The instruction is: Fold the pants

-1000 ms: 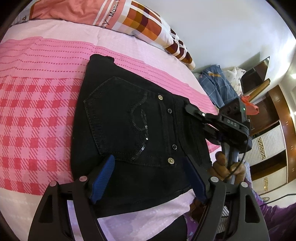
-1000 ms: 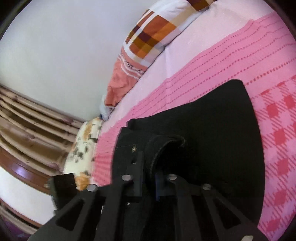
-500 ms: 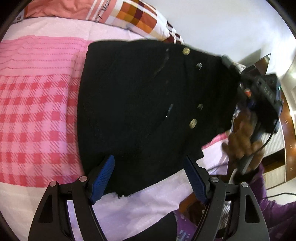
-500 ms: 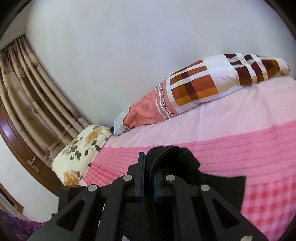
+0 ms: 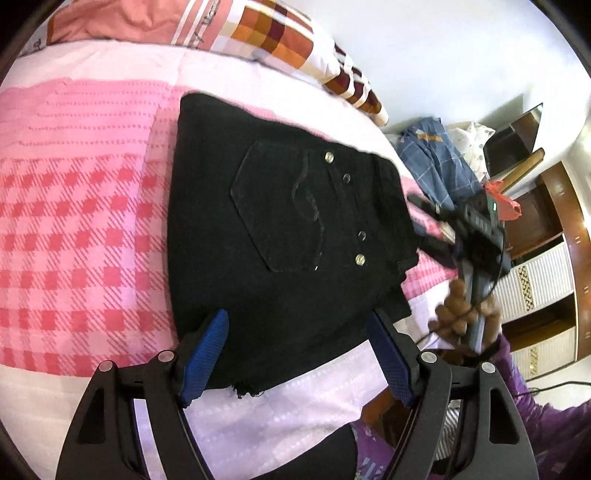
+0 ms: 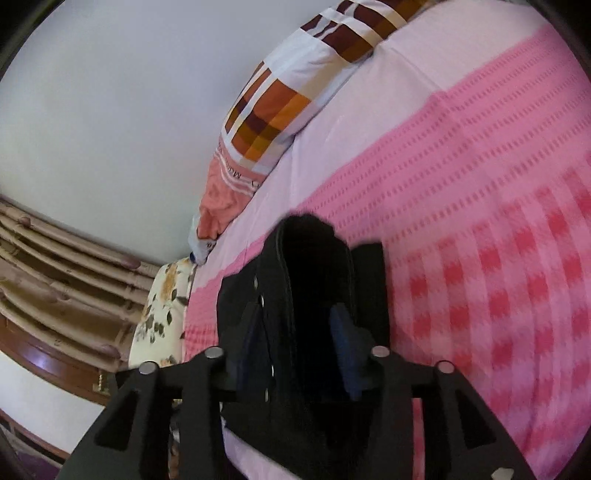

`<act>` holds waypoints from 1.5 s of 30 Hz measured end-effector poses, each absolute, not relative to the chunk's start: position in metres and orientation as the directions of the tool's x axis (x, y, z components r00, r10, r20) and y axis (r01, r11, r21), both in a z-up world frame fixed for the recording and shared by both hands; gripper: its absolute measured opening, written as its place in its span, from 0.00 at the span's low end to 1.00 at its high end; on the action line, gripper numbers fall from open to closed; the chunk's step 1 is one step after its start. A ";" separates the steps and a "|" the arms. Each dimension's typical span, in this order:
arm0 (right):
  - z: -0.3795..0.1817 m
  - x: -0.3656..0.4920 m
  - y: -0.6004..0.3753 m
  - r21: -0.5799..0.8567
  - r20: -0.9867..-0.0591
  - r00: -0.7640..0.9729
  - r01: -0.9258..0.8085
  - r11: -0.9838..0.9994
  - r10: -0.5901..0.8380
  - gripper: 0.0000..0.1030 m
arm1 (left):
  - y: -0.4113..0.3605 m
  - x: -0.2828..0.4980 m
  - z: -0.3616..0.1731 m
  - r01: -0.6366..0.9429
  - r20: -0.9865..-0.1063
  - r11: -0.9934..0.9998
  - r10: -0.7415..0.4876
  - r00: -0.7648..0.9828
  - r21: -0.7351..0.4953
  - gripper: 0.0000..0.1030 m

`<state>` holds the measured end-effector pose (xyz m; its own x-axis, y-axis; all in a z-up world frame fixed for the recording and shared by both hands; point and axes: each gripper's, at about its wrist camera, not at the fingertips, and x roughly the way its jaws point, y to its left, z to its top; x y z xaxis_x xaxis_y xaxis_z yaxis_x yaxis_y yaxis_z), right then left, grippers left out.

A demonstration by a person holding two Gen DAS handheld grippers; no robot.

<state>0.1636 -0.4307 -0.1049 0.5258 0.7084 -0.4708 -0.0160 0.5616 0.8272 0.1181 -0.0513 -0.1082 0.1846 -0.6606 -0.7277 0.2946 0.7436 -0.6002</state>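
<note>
The black pants (image 5: 280,236) lie folded on the pink checked bed cover (image 5: 81,229), back pocket and metal studs facing up. My left gripper (image 5: 297,321) hovers open over their near edge, its blue pads (image 5: 207,350) apart and holding nothing. At the pants' right edge, by the waistband, a hand holds my right gripper (image 5: 424,221). In the right wrist view its jaws are opening: the thick waistband fold of the pants (image 6: 314,266) lies between the right gripper's (image 6: 297,332) spread pads, which no longer pinch it.
A checked orange and white pillow (image 5: 266,33) lies along the head of the bed by the wall. Blue checked clothes (image 5: 436,162) are piled off the bed's far right corner, beside dark wooden furniture (image 5: 554,221). A floral pillow (image 6: 162,314) and curtains (image 6: 55,266) lie further left.
The right gripper lifted the waist end of the pants, then brought it back down flat on the bed. Its jaws, shut on the waistband before, now stand apart. The left gripper stayed put.
</note>
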 end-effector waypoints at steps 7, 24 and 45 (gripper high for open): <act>-0.115 0.125 -0.401 0.766 -0.566 0.428 -0.042 0.641 0.705 0.36 | -0.052 0.122 -0.106 0.301 -0.731 0.752 -0.651 0.204 -0.586 0.75; -0.148 0.088 -0.417 0.883 -0.456 0.441 0.117 0.454 0.773 0.17 | -0.037 0.130 -0.128 0.242 -0.759 0.782 -0.620 0.200 -0.575 0.75; -0.118 0.075 -0.410 0.842 -0.503 0.458 0.071 0.534 0.732 0.15 | -0.052 0.127 -0.119 0.331 -0.753 0.788 -0.605 0.259 -0.519 0.75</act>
<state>0.0750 -0.4100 -0.1181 0.4584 0.7325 -0.5033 0.0709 0.5344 0.8423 0.1267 -0.0521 -0.1191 0.2585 -0.6050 -0.7531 0.3308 0.7879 -0.5194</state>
